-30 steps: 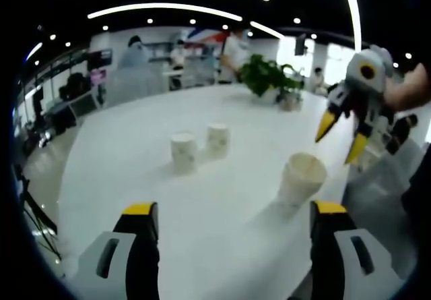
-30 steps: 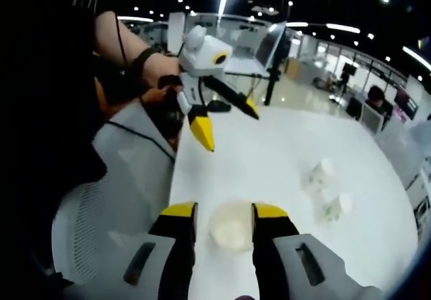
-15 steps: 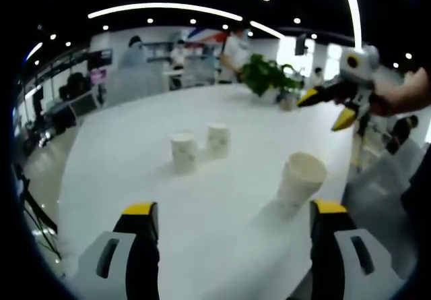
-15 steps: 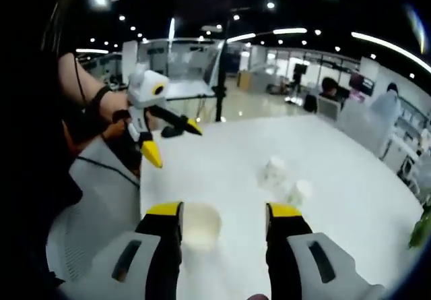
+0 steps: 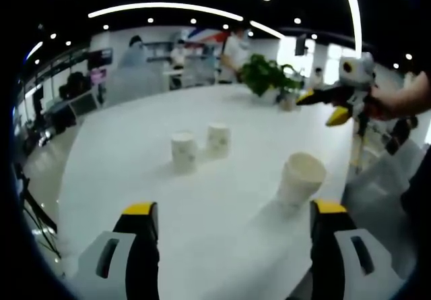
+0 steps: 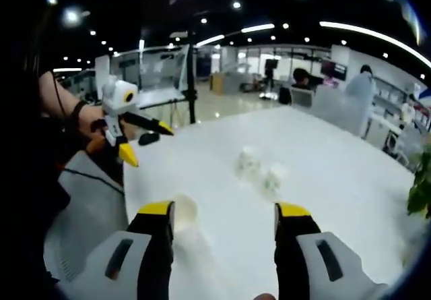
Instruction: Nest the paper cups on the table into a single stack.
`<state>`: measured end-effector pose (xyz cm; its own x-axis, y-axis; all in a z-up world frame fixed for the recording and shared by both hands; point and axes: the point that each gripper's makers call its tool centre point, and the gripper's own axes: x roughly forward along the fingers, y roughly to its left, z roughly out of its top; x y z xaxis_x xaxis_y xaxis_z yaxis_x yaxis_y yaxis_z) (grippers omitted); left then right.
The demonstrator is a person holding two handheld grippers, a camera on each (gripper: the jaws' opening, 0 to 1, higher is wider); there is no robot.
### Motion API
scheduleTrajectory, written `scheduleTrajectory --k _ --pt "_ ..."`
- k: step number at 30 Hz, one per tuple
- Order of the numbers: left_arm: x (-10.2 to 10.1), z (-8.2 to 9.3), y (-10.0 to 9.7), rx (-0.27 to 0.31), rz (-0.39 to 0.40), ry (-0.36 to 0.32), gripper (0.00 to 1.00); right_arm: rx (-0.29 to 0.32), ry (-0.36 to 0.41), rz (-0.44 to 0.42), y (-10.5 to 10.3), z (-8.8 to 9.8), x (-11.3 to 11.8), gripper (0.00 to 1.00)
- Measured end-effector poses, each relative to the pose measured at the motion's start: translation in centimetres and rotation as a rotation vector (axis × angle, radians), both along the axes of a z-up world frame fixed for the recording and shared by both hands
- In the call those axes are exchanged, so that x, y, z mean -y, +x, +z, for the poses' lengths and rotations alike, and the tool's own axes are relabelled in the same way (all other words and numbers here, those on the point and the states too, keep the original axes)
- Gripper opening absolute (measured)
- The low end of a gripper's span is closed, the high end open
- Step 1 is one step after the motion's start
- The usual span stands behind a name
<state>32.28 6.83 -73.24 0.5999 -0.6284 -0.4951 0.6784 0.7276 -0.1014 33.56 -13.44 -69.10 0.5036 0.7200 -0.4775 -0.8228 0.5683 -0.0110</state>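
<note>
White table [image 5: 121, 158], cup [image 5: 301, 178] beyond right finger [image 5: 328, 229]

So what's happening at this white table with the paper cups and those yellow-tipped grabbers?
A person holds a two-jaw gripper in each hand above a white table. Three paper cups stand apart, none nested yet: one upright cup near the table's edge and two upside-down cups side by side farther in. The left gripper and the right gripper are both open and hold nothing.
</note>
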Motion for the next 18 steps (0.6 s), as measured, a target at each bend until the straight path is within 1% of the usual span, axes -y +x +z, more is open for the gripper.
scheduleTrajectory --k 12,18 --pt "0.0 -0.1 0.0 -0.005 -0.001 0.002 0.93 -0.022 0.006 -0.105 0.8 -1.0 1.9 0.72" --pt "0.0 -0.1 0.0 -0.004 -0.004 0.003 0.93 -0.038 0.002 -0.126 0.8 -1.7 2.3 0.77"
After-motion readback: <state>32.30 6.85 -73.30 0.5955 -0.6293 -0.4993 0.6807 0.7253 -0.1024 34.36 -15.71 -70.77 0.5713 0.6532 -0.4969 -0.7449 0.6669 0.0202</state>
